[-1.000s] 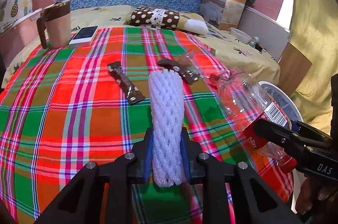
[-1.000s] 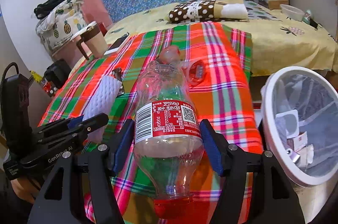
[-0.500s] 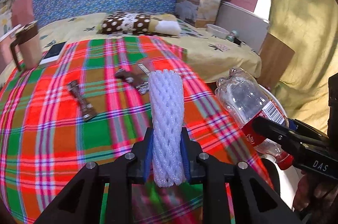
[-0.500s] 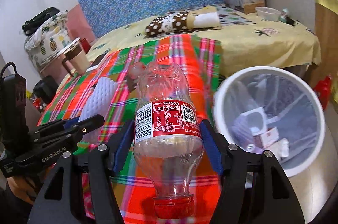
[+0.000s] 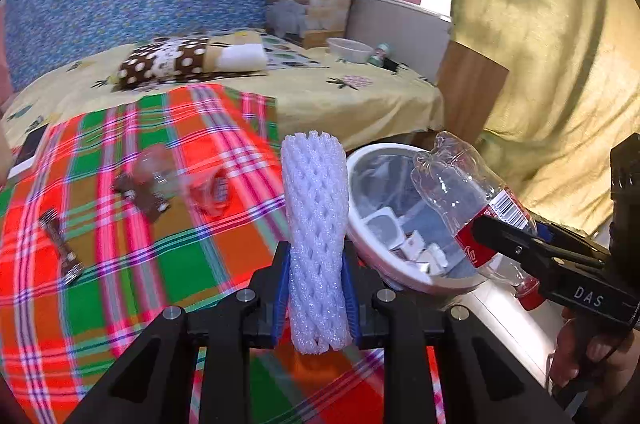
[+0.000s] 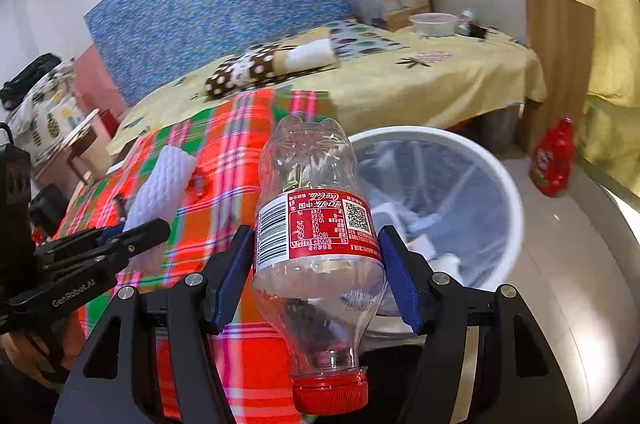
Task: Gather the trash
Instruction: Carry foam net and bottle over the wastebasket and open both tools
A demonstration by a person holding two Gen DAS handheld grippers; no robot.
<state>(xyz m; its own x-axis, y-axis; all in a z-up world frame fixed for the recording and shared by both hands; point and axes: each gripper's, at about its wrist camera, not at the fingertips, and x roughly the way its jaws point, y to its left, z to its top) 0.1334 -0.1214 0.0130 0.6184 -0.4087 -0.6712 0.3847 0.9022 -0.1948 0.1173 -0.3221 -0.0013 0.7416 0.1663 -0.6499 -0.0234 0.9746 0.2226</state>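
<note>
My left gripper [image 5: 316,298] is shut on a white foam net sleeve [image 5: 316,224], which stands upright between the blue pads above the plaid cloth's edge. My right gripper [image 6: 316,264] is shut on an empty clear cola bottle [image 6: 316,224] with a red label, its red cap toward the camera. The bottle [image 5: 464,199] hangs over the near rim of a white trash bin [image 6: 472,159] lined with a clear bag and holding several white scraps. On the plaid cloth [image 5: 120,224] lie two brown snack wrappers [image 5: 140,195] and a crumpled clear wrapper [image 5: 208,183].
A polka-dot pillow [image 5: 172,61] lies on the yellow bedsheet [image 5: 320,91] behind the cloth. A cardboard box [image 5: 312,3] and a bowl [image 5: 348,49] stand at the back. A red bottle [image 6: 554,159] stands on the floor right of the bin. A person's hand [image 5: 588,356] holds the right gripper.
Both grippers swung right, from over the plaid cloth toward the bin, still holding the foam sleeve and the bottle. The bin now fills the middle of both views.
</note>
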